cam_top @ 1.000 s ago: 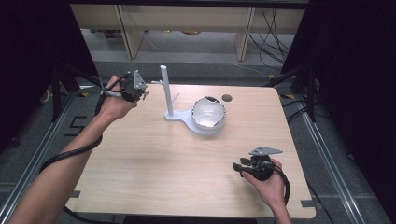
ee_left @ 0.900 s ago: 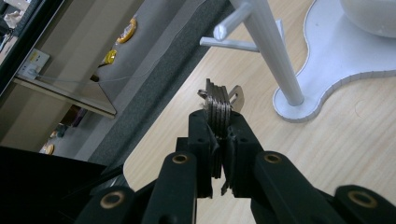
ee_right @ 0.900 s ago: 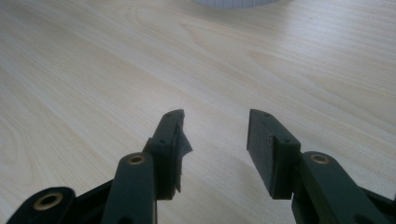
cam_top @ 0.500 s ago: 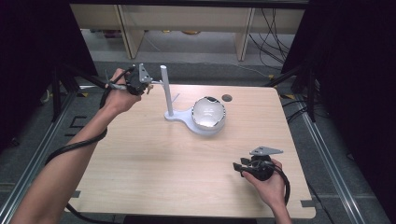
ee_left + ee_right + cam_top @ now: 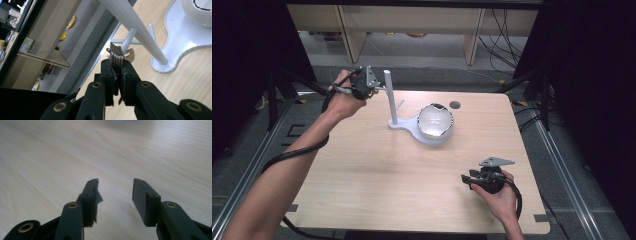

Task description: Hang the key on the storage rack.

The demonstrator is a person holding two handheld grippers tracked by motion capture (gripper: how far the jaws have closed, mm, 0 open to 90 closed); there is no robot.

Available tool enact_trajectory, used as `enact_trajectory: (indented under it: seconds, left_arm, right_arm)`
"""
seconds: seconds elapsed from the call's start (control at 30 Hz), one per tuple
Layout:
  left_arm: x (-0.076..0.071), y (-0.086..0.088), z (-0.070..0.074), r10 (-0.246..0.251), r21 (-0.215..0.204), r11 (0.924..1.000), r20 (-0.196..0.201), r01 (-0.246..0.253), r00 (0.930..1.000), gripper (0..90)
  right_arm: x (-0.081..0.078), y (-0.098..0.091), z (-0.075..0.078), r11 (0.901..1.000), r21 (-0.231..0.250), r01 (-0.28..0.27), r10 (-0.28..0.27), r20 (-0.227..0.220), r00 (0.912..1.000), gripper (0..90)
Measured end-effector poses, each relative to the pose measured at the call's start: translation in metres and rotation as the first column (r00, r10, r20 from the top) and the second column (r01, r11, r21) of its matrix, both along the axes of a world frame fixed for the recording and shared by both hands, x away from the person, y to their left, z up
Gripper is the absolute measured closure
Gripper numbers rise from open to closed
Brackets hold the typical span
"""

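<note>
The left hand-held gripper (image 5: 117, 72) is clamped tight on a small bunch of flat dark pieces with a tan tag, which looks like a set of keys (image 5: 119, 53), though the detail is too small to be sure. The high view puts this gripper (image 5: 371, 89) at the far left edge of the counter (image 5: 362, 170), raised beside the top of the white stand (image 5: 390, 97). In the left gripper view the keys hang just short of the stand's slanting pole (image 5: 135, 25) and near its short side peg (image 5: 128, 41), touching neither. The step in hand seems to be hanging the keys on the stand. The next move calls for lining the ring up with the peg, sliding it on, then letting go. The right hand-held gripper (image 5: 115, 195) rests near the counter's near right edge, jaws half apart and holding nothing. A white bowl-shaped object (image 5: 435, 121) sits on the stand's base.
</note>
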State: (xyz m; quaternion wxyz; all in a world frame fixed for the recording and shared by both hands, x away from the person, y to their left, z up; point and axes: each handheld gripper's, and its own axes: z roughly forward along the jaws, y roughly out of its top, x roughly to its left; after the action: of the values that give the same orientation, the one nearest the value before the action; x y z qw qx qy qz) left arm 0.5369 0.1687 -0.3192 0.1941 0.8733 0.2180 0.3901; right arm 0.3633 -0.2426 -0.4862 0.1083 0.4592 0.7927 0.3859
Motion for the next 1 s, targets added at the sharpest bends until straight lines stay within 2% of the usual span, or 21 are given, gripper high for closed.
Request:
enact_trajectory:
  seconds: [0.03,0.1,0.2,0.27,0.53,0.57,0.73,1.0]
  left_arm:
    - [0.0,0.0,0.0,-0.005,0.007,1.0,0.0,0.005,1.0,81.9]
    - [0.0,-0.002,0.001,-0.009,0.016,0.9998,0.002,0.009,1.0,81.9]
    - [0.0,-0.003,0.002,-0.014,0.029,0.9995,0.0,0.014,0.9999,81.8]
    - [0.0,-0.006,0.004,-0.022,0.056,0.9982,-0.001,0.022,0.9998,81.8]
    - [0.003,-0.009,0.006,-0.023,0.08,0.9966,-0.012,0.024,0.9997,81.7]
    - [0.003,-0.009,0.007,-0.026,0.096,0.995,-0.016,0.027,0.9995,81.7]
    - [0.003,-0.012,0.009,-0.033,0.107,0.9937,-0.016,0.035,0.9993,81.7]
    - [0.004,-0.014,0.011,-0.038,0.145,0.9885,-0.032,0.042,0.9988,81.5]
  right_arm:
    - [0.0,0.0,0.0,1.0,0.006,-0.002,0.002,-0.01,0.9999,56.8]
    - [0.0,0.0,0.0,0.9999,-0.01,0.004,-0.005,-0.004,1.0,56.8]
    - [0.001,0.0,-0.001,1.0,-0.008,0.005,-0.005,-0.005,1.0,56.8]
    - [0.001,-0.001,-0.001,1.0,-0.006,0.004,-0.004,-0.007,1.0,56.7]
    - [0.001,-0.001,-0.001,1.0,0.008,-0.001,0.001,-0.002,1.0,56.7]
    - [0.0,-0.001,-0.001,0.9999,0.007,0.008,-0.008,-0.013,0.9999,56.7]
    - [-0.001,0.001,-0.001,0.9997,0.012,0.021,-0.021,-0.045,0.9988,56.5]
    - [0.0,0.001,-0.003,0.9998,0.016,0.015,-0.014,-0.03,0.9994,56.3]
